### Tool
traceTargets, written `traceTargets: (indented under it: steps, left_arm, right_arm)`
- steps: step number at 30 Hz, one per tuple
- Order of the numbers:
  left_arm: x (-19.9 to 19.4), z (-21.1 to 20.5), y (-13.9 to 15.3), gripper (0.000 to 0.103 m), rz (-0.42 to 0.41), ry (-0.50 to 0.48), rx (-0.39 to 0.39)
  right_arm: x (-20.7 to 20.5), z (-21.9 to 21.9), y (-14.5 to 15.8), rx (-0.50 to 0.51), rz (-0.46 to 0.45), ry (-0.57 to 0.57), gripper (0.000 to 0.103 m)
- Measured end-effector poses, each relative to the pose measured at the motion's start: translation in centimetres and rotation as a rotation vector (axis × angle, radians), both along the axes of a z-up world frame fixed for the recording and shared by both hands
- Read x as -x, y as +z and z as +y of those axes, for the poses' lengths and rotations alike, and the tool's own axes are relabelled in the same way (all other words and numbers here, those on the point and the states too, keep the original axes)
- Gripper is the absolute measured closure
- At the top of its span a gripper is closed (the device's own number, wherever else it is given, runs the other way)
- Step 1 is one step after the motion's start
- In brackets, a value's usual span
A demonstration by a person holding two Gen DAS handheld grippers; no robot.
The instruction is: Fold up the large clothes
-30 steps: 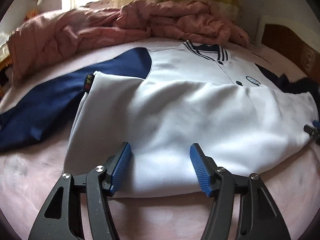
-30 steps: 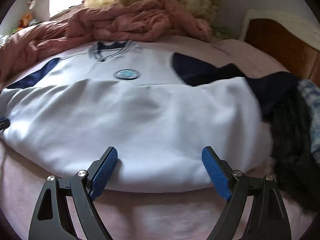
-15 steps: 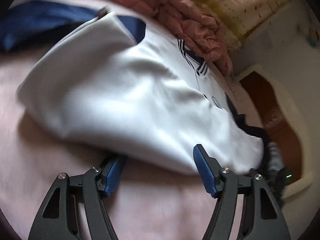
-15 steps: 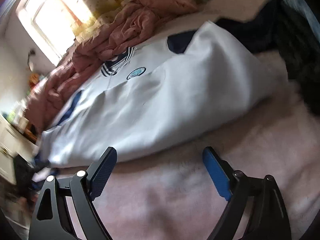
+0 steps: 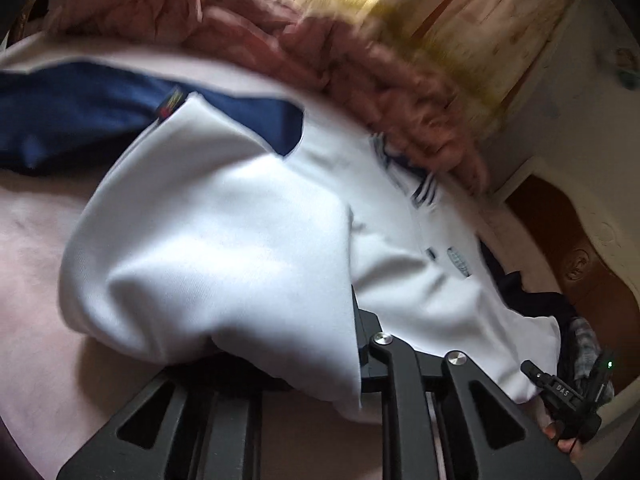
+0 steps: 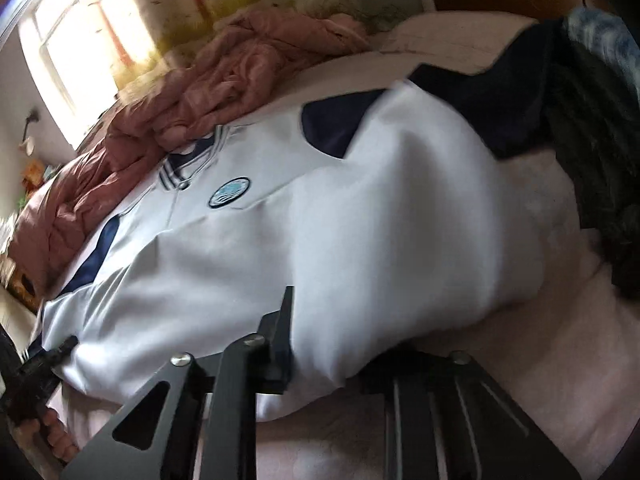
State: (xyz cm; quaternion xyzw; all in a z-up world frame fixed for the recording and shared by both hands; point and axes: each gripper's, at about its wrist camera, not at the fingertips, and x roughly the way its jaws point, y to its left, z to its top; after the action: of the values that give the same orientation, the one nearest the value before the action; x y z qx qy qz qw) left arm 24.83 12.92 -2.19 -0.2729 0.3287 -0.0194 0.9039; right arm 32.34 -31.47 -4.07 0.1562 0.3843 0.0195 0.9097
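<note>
A white jacket with navy sleeves and a striped collar lies on the pink bed sheet, its lower part doubled up over the chest. My left gripper is closing on the folded edge near the jacket's left side; cloth sits between the jaws and drapes over one finger. In the right wrist view the same jacket shows its round chest badge. My right gripper is closing on the folded edge near the right side, white fabric pinched between the jaws and covering the right finger.
A crumpled pink quilt is heaped behind the collar. Dark clothes are piled by the right sleeve. A wooden headboard stands at the bed's far right. A hand on the other gripper shows at the edge of each view.
Both grippers rolled and slid onto the jacket's folded edge. Their jaws went from wide open to clamped, and the fabric now bunches up over them.
</note>
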Motion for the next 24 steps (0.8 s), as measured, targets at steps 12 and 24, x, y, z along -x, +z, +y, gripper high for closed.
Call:
traceTargets:
  steps: [12, 24]
  left_arm:
    - [13.4, -2.0, 3.3, 0.088, -0.013, -0.114, -0.252]
    - [20.8, -3.5, 1.1, 0.055, 0.022, -0.106, -0.425]
  right_arm:
    - [13.3, 3.0, 4.3, 0.205, -0.039, 0.100, 0.083]
    - [24.6, 2.8, 2.8, 0.235, -0.031, 0.029, 0.068]
